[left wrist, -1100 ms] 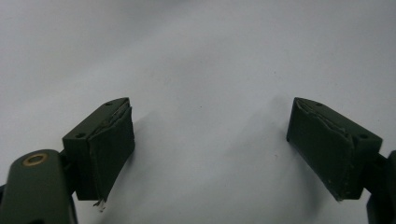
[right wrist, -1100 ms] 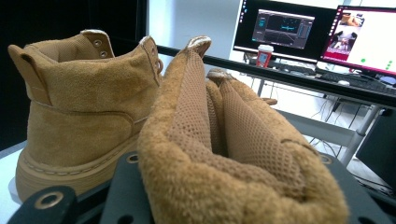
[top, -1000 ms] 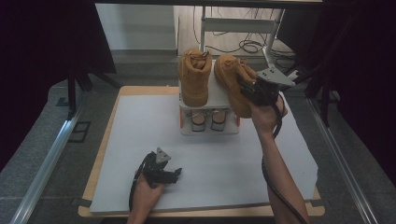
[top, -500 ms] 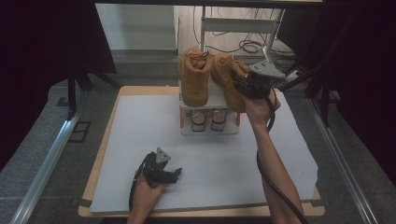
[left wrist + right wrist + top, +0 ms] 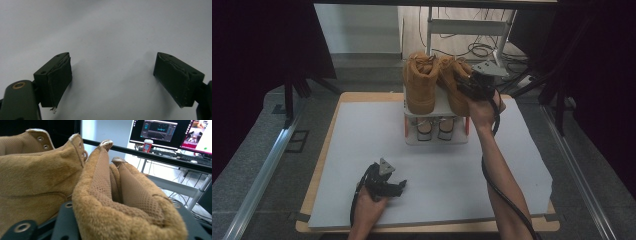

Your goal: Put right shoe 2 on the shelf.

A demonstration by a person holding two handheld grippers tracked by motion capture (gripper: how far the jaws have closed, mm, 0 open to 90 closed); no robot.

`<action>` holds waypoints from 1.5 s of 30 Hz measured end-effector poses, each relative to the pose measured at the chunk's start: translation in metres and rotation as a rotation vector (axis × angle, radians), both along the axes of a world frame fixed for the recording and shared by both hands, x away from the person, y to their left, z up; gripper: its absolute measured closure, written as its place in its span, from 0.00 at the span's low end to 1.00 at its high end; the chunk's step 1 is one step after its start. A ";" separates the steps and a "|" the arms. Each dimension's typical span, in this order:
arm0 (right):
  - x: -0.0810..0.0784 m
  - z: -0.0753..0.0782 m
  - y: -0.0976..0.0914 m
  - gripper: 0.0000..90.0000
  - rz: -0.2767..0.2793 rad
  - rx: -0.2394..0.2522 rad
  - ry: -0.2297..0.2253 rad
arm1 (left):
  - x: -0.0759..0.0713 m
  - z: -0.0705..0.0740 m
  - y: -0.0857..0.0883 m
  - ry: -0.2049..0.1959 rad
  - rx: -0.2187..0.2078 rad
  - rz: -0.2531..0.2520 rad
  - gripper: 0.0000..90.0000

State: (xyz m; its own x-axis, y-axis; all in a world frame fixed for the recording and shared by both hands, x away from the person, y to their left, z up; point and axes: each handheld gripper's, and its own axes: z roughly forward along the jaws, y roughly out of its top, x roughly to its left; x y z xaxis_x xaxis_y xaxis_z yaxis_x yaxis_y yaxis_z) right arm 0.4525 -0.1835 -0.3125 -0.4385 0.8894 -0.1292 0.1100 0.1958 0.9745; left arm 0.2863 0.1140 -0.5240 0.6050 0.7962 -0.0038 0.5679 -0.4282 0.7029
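We have the right gripper (image 5: 468,86) clamped on the padded collar of the right boot (image 5: 455,90), which sits on the rack (image 5: 437,131) beside the left boot (image 5: 420,82). Soft suede squashes, so we judge the collar best. The left gripper (image 5: 398,186) rests open on the mat (image 5: 452,170).
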 end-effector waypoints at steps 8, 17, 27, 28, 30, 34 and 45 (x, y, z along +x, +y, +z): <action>-0.002 -0.003 0.003 0.35 -0.027 -0.005 -0.003 | 0.000 0.000 0.000 -0.004 -0.001 0.002 0.17; -0.001 -0.006 0.003 0.14 -0.039 -0.008 0.002 | 0.000 0.000 0.000 -0.003 -0.002 0.002 0.17; -0.011 -0.012 -0.008 0.13 -0.011 0.008 0.038 | 0.000 0.000 -0.001 -0.004 -0.001 0.002 0.17; -0.013 -0.013 -0.009 0.13 -0.011 0.008 0.042 | 0.000 0.000 -0.001 -0.004 -0.002 0.003 0.17; -0.016 -0.015 -0.010 0.14 -0.011 0.016 0.054 | 0.000 0.000 0.000 -0.003 -0.002 0.003 0.17; -0.023 -0.018 -0.014 0.15 -0.005 0.011 0.068 | 0.000 0.000 0.000 -0.002 -0.003 0.003 0.17; -0.046 -0.027 -0.026 0.20 0.032 -0.025 0.092 | 0.000 0.000 0.000 -0.002 -0.003 0.003 0.17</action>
State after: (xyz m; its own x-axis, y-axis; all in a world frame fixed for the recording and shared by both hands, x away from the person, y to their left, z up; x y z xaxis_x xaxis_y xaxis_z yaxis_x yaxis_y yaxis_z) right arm 0.4070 -0.2094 -0.3399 -0.4775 0.8717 -0.1096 0.1917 0.2252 0.9553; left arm 0.2862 0.1135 -0.5243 0.6023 0.7983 -0.0045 0.5677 -0.4243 0.7055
